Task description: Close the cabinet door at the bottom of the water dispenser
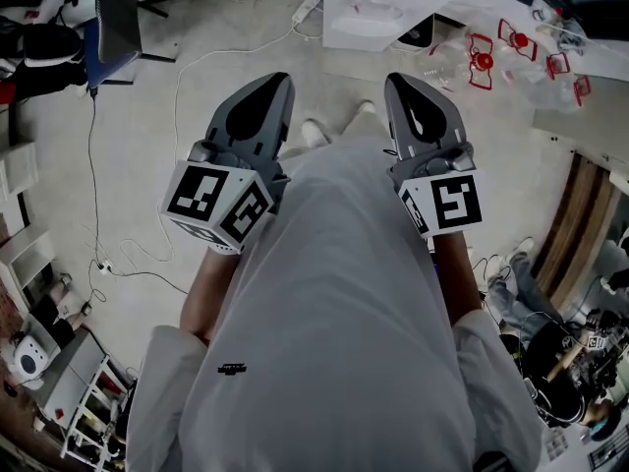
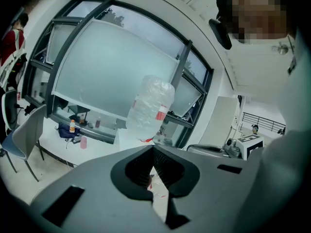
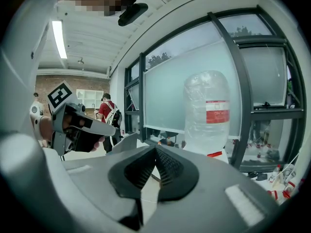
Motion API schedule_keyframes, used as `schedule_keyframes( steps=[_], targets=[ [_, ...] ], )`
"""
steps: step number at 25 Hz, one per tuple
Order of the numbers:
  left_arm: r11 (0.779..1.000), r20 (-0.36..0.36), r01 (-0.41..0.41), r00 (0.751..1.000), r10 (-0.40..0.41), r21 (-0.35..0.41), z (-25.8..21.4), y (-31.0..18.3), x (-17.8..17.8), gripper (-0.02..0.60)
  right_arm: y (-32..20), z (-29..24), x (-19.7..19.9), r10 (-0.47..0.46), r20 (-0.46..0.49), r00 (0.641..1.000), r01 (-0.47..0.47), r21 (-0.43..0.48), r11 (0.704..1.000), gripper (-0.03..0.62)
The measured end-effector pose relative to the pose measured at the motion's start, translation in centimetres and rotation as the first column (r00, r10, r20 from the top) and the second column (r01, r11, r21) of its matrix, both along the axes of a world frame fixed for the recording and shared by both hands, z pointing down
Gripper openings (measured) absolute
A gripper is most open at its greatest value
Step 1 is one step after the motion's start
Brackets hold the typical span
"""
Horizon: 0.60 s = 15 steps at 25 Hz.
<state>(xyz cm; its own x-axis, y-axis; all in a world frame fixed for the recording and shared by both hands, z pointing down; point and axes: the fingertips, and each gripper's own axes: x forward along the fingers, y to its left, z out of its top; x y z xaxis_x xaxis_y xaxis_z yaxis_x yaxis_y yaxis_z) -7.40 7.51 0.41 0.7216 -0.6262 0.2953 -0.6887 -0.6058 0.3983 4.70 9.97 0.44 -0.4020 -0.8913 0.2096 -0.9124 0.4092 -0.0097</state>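
The left gripper (image 1: 277,85) and right gripper (image 1: 401,85) are being held clenched on nothing, side by side. Open floor (image 1: 236,37) is being left ahead — the dispenser (image 1: 385,8) is standing beyond it, its door hidden.

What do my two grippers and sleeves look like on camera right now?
Both the left gripper and right gripper are grey tapered shells with black ribbed pads, each carrying a white cube of black square markers. The shirt is pale grey, short-sleeved.
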Motion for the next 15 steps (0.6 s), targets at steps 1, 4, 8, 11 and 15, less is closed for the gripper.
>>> schedule_keyframes(
  steps=[1,4,8,11,15],
  targets=[
    [1.0,0.002,0.0,1.0,0.0,0.001,0.01,0.06,-0.15,0.006,0.12,-0.01,0.01,0.003,0.001,1.0,-0.003,-0.001,1.0,0.011],
    [1.0,0.011,-0.002,1.0,0.001,0.009,0.02,0.26,-0.5,0.006,0.38,-0.09,0.1,0.012,0.002,1.0,-0.012,0.0,1.0,0.01],
    [1.0,0.005,0.002,1.0,-0.002,0.009,0.2,0.73,-0.59,0.006,0.68,0.0,0.18,0.019,0.002,1.0,-0.019,0.002,1.0,0.01],
    [1.0,0.0,0.003,1.0,-0.003,0.008,0.15,0.96,-0.63,0.006,0.83,-0.03,0.07,0.017,-0.001,1.0,-0.017,0.001,1.0,0.011],
    [1.0,-0.007,0.007,1.0,-0.007,0.015,-0.05,1.02,-0.71,0.006,0.94,-0.12,-0.07,0.013,-0.007,1.0,-0.013,0.004,1.0,0.011]
  ],
)
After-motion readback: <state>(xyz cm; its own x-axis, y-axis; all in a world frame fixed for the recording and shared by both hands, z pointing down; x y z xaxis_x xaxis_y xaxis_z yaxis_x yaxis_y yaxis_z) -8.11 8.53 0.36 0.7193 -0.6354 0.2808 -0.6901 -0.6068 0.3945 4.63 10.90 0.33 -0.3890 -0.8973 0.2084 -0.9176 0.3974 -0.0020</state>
